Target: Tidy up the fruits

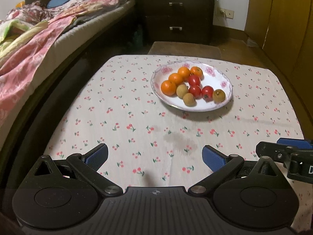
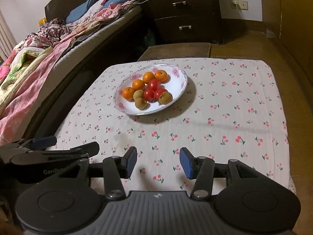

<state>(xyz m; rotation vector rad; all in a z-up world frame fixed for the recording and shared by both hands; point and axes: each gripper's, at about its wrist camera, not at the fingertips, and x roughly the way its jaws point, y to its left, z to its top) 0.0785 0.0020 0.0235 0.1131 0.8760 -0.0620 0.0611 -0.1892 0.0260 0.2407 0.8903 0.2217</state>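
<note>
a shallow oval plate of glossy white ceramic, its rim printed with pink flowers, sits toward the far side of the counter, which is covered with a soft, faintly ribbed white cloth dotted with small red cherries and marked by a dull greyish stain near the front. all the fruit lies on the plate: four round, smooth oranges in a curved row along the left side, three shiny red tomatoes clustered in the middle, and three matte, tan-brown longans along the near edge — one of them off to the right, touching a tomato. the left gripper hovers low over the near part of the cloth, well apart from the plate, its black plastic arms splayed and its fingers with ridged blue pads spread wide, nothing between them. the right gripper hangs just beside it, also over bare cloth, its flat blue-padded fingers set at a narrower gap and likewise empty. each gripper's body is a ribbed dark grey wedge flanked by two round black discs. to the left runs a bed heaped with rumpled pink floral bedding and blue pillows — beyond the counter stands a dark wooden nightstand with two drawers and metal bar handles.
</note>
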